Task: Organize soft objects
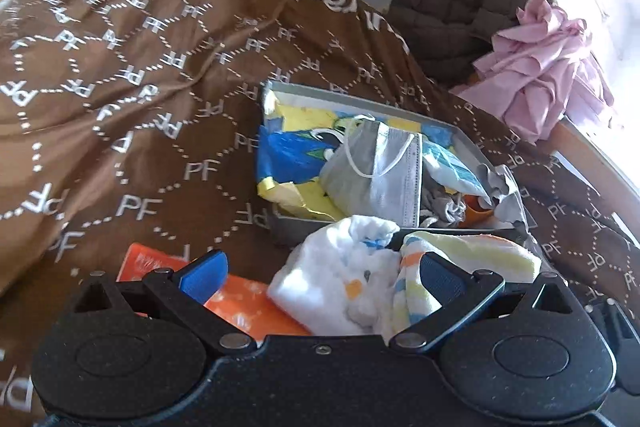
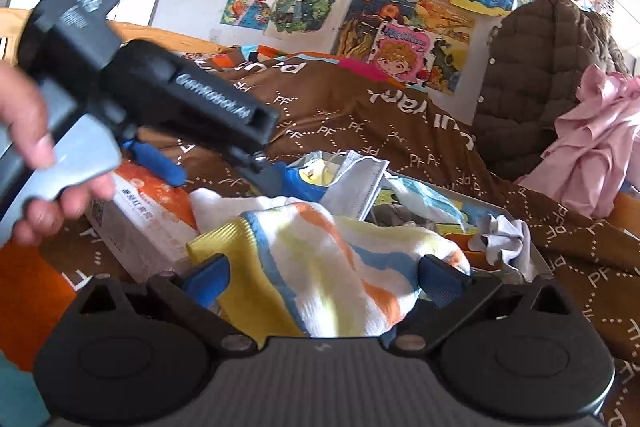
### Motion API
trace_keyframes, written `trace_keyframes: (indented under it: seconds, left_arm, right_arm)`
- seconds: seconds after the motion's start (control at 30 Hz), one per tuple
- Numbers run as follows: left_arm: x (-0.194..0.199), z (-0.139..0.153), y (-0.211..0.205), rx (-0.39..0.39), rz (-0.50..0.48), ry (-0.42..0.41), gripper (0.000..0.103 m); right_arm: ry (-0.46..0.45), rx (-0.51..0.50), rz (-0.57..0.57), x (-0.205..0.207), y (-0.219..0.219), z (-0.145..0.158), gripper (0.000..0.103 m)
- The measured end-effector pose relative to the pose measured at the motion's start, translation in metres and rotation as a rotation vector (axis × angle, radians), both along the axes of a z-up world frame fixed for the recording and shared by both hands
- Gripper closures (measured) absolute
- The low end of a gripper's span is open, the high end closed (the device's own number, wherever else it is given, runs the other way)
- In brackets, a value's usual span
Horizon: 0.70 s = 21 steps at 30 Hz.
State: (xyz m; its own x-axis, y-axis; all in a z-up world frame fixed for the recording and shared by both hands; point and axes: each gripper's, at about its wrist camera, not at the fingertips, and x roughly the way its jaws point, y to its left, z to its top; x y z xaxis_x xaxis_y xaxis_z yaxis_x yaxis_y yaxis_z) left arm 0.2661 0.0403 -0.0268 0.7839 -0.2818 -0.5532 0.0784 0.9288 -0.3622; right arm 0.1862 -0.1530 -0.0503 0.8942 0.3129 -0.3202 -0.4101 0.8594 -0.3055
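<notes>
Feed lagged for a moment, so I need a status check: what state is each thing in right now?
Left gripper: open, towel between its fingers.
Right gripper: open, towel bunched between its fingers.
Towel: crumpled, in front of the box, not inside.
Box: open, nearly full.
Mask: crumpled, on top in the box.
Grey cloth: draped over the box rim.
Orange pack: lying beside the box.

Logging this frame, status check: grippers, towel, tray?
Left gripper open, over white cloth. Right gripper open around striped towel. Grey tray already crowded: face mask, other fabrics. Orange box beside towel.
</notes>
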Motion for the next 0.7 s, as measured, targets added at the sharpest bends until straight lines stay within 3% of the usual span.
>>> trace_keyframes:
  seconds: [0.17,0.33,0.47,0.63,0.7]
  left_arm:
    - [0.017,-0.003,-0.004,0.002,-0.065,0.043,0.005]
    - [0.028,-0.008,-0.009,-0.010,-0.138,0.083,0.021]
    - [0.024,-0.009,-0.006,-0.029,-0.146,0.078,0.029]
    - [0.018,-0.010,0.001,-0.066,-0.153,0.058,0.051]
    - [0.014,-0.010,0.003,-0.078,-0.157,0.039,0.054]
  right_arm:
    - [-0.020,-0.025,0.008,-0.003,0.003,-0.002,0.006]
    - [-0.010,-0.034,0.001,-0.004,0.002,-0.005,0.012]
    - [-0.009,-0.048,-0.004,-0.005,0.002,-0.007,0.014]
    - [-0.001,-0.074,-0.013,-0.005,0.004,-0.012,0.019]
    - [0.006,-0.076,-0.022,-0.005,0.004,-0.013,0.020]
